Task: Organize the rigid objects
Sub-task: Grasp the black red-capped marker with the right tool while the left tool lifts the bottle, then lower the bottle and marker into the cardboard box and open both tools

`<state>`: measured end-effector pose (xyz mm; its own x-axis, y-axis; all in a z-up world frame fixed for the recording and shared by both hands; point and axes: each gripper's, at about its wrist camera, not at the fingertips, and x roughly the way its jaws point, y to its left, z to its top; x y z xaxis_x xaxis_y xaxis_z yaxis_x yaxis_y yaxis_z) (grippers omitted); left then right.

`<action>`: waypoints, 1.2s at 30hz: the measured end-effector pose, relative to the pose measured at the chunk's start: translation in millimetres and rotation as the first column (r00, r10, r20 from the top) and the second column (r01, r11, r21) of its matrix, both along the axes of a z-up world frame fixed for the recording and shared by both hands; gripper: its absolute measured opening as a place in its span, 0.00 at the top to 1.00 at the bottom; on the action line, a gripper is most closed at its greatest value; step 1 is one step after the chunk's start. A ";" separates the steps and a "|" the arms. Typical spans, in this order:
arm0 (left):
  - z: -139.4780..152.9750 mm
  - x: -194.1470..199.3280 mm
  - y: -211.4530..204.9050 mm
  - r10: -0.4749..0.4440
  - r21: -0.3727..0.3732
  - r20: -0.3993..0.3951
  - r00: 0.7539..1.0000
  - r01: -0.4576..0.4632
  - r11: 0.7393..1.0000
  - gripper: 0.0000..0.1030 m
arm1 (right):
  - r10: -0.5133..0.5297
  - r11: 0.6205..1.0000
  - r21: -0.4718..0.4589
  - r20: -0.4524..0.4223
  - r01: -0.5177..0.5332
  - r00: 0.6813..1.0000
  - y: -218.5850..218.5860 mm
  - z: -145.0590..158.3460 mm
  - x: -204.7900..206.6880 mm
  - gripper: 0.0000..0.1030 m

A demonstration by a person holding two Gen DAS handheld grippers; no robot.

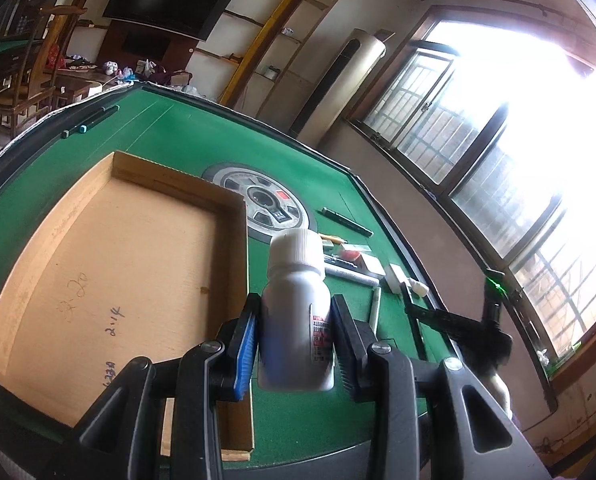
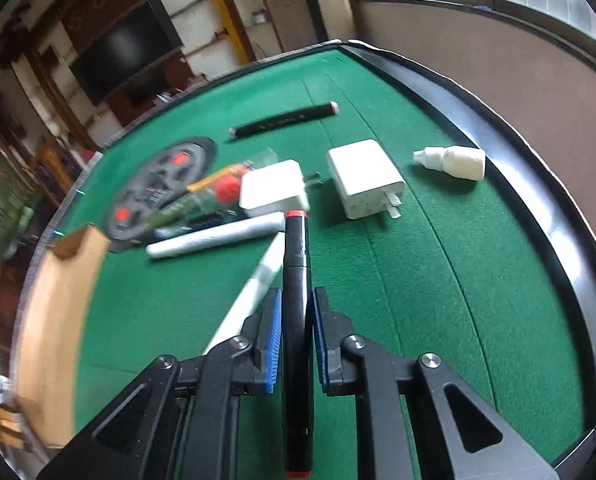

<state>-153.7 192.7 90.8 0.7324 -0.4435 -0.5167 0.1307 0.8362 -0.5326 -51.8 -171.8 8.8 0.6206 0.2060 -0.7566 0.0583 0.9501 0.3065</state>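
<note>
Here the left gripper (image 1: pixel 296 340) is clamped on a white bottle (image 1: pixel 296 312), holding it upright just beside the near right corner of the cardboard box (image 1: pixel 110 280) on the green surface (image 1: pixel 170 136). The right gripper (image 2: pixel 296 332) is clamped on a black marker (image 2: pixel 296 320) with red ends, well to the right of the box. Beyond the marker's tip lie two white chargers (image 2: pixel 276 188) (image 2: pixel 366 182), a white tube (image 2: pixel 214 236), another black marker (image 2: pixel 284 121) and a small dropper bottle (image 2: pixel 454 162).

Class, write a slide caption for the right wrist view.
Right gripper clamps a black marker above green table.
</note>
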 end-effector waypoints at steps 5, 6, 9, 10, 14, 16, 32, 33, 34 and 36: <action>2.4 27.2 14.4 0.003 0.003 -0.045 0.999 -0.003 1.000 0.65 | 0.126 0.977 0.166 0.038 -0.131 0.991 22.4 32.4 -7.1 0.86; 3.0 36.6 16.7 0.005 0.014 -0.054 0.999 -0.005 1.000 0.65 | 0.161 0.967 0.196 0.038 -0.165 0.986 33.2 37.8 -2.7 0.86; -0.1 69.4 26.3 0.015 0.054 -0.084 0.996 -0.010 0.998 0.65 | 0.263 0.924 0.284 0.015 -0.256 0.965 78.0 45.2 14.9 0.86; -4.7 80.7 30.9 0.018 0.050 -0.106 0.994 -0.012 0.999 0.65 | 0.295 0.909 0.307 0.006 -0.283 0.955 96.4 46.0 22.2 0.86; -36.1 125.8 50.4 0.033 -0.014 -0.216 0.976 -0.037 0.999 0.65 | 0.388 0.871 0.337 -0.026 -0.357 0.921 167.5 46.8 48.0 0.86; -49.6 140.8 56.2 0.039 -0.037 -0.247 0.968 -0.050 0.998 0.65 | 0.409 0.870 0.323 -0.049 -0.373 0.911 201.3 42.6 62.5 0.86; -94.8 165.5 73.0 0.071 -0.185 -0.317 0.946 -0.135 0.973 0.53 | 0.379 0.925 0.079 -0.123 -0.371 0.917 265.9 8.2 103.5 0.77; -94.3 162.7 75.9 0.086 -0.188 -0.313 0.946 -0.151 0.970 0.52 | 0.381 0.924 0.077 -0.110 -0.375 0.918 264.9 7.0 106.2 0.76; -94.1 160.3 77.5 0.098 -0.190 -0.311 0.945 -0.163 0.968 0.51 | 0.383 0.923 0.077 -0.097 -0.376 0.919 264.0 7.0 107.3 0.75; -94.9 154.6 80.2 0.118 -0.197 -0.311 0.943 -0.185 0.963 0.51 | 0.381 0.923 0.085 -0.070 -0.375 0.922 253.8 14.1 101.3 0.67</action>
